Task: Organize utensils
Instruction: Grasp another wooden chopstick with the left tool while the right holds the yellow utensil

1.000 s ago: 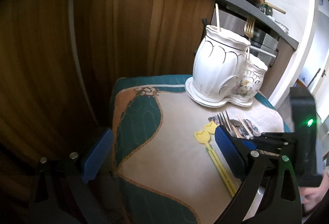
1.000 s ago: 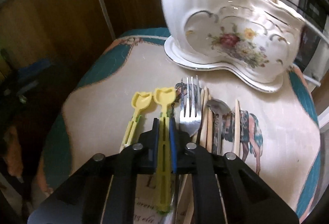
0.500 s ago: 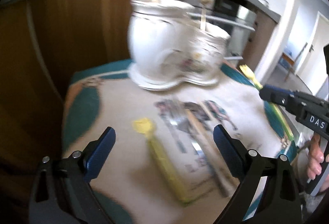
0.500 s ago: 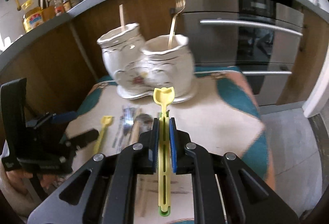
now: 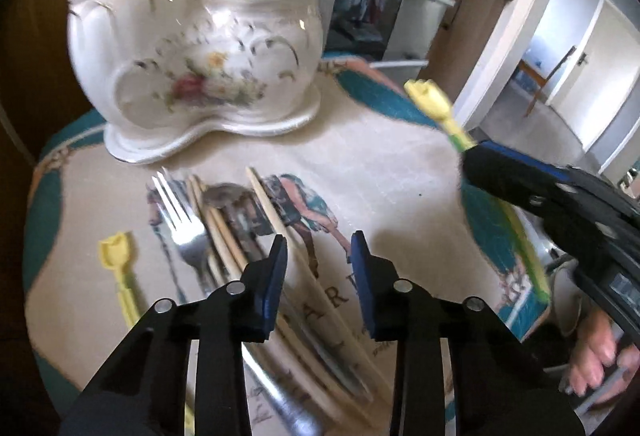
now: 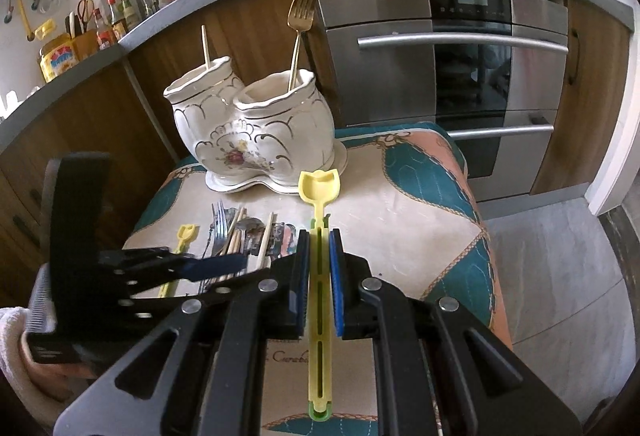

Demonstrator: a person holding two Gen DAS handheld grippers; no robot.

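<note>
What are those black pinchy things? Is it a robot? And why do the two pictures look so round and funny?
No robot: a person holds a claw in each hand, each carrying a wide-view camera that bends the picture. The left claw is open above a wooden chopstick, with a silver fork and a yellow spoon lying on the tablecloth. The right claw pinches another yellow plastic spoon, up in the air. Behind stands a white ceramic utensil holder holding a gold fork.

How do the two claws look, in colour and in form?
Both the left claw and the right claw have matte black linkage arms with silver pivot bolts and flat blue pads on the fingers. The left one's black body shows in the right wrist view.
</note>
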